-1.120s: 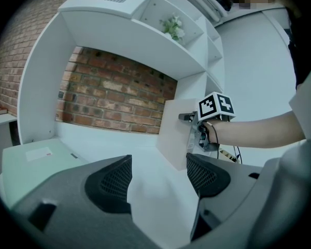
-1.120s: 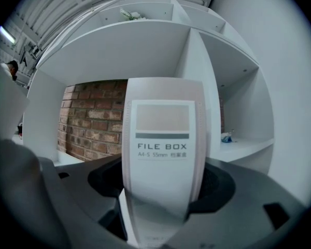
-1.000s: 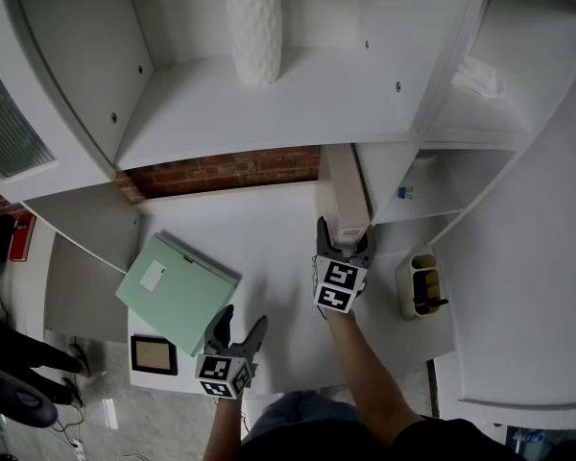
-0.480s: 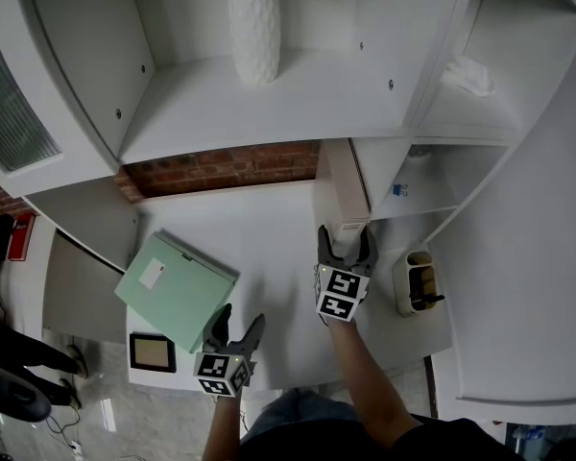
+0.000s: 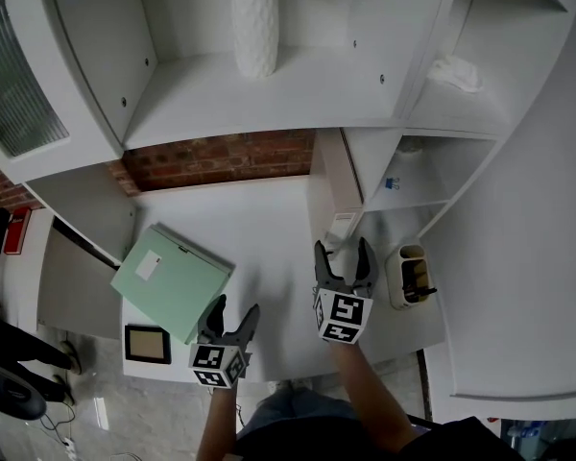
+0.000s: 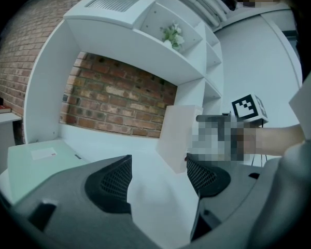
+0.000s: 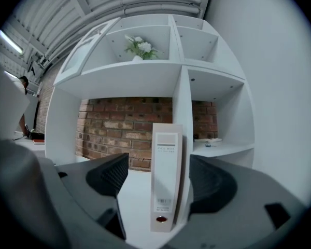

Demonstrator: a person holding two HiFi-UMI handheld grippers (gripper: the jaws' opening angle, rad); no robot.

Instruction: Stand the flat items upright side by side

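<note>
A white file box [image 5: 339,200] stands upright on the desk against the shelf divider; it also shows in the right gripper view [image 7: 166,178] and the left gripper view [image 6: 179,134]. A pale green folder [image 5: 173,281] lies flat at the desk's left, also visible low left in the left gripper view [image 6: 36,162]. My right gripper [image 5: 344,262] is open and empty a little in front of the box, with its jaws [image 7: 158,183] standing apart from it. My left gripper [image 5: 232,317] hangs open and empty near the front edge, just right of the folder.
A small framed picture [image 5: 147,344] lies at the front left corner. A pen holder [image 5: 410,277] stands at the desk's right end. A white vase [image 5: 254,17] sits on the shelf [image 5: 298,94] above. A brick wall [image 5: 221,159] backs the desk.
My right gripper has drawn back from the white file box toward the front edge, and the box stays upright. My left gripper has hardly moved.
</note>
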